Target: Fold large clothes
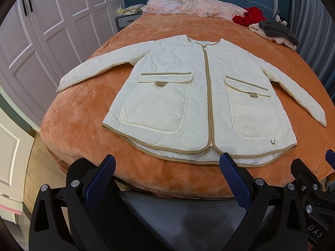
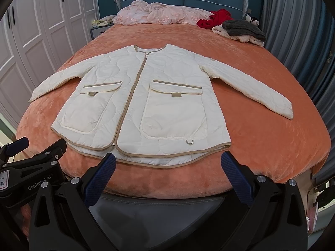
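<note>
A cream quilted jacket (image 1: 188, 96) with tan trim and two big front pockets lies flat, face up and zipped, on the orange bedspread (image 1: 83, 113), sleeves spread out to both sides. It also shows in the right wrist view (image 2: 146, 104). My left gripper (image 1: 167, 163) is open and empty, just short of the jacket's hem near the bed's foot. My right gripper (image 2: 167, 163) is open and empty, also just short of the hem. The right gripper shows at the right edge of the left wrist view (image 1: 309, 179), and the left gripper at the left of the right wrist view (image 2: 35, 156).
A pink quilt (image 1: 188, 6) is bunched at the headboard. A red garment (image 1: 249, 16) and a grey-and-cream knit pile (image 1: 276, 31) lie at the far right of the bed. White wardrobe doors (image 1: 41, 31) stand at left, grey curtains (image 2: 293, 31) at right.
</note>
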Motion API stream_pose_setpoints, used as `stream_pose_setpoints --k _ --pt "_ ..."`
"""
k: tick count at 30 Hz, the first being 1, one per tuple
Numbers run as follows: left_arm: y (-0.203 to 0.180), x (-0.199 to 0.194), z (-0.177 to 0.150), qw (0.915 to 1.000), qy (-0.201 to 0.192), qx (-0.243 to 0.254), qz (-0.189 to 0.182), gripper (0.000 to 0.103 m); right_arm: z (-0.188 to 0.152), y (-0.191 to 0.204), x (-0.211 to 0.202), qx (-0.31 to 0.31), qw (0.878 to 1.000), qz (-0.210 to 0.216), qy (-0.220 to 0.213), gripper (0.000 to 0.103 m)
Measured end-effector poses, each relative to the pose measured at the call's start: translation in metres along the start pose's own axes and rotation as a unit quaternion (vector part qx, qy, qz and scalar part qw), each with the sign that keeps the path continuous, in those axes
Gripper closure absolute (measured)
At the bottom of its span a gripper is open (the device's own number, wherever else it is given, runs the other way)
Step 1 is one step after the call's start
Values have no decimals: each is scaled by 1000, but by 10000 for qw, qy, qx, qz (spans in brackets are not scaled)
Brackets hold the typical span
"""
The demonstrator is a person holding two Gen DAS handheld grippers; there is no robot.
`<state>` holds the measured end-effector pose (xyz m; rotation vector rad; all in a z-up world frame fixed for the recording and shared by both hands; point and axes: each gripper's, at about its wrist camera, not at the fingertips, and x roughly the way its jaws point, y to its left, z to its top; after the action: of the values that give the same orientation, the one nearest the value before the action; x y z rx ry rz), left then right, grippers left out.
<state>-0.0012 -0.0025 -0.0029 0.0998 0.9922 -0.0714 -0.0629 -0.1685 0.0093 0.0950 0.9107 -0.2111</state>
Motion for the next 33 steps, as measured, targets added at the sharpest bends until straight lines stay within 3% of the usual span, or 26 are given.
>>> stream_pose_setpoints --k 33 --pt "-2 0 1 10000 10 19 14 6 -2 1 2 7 10000 4 6 5"
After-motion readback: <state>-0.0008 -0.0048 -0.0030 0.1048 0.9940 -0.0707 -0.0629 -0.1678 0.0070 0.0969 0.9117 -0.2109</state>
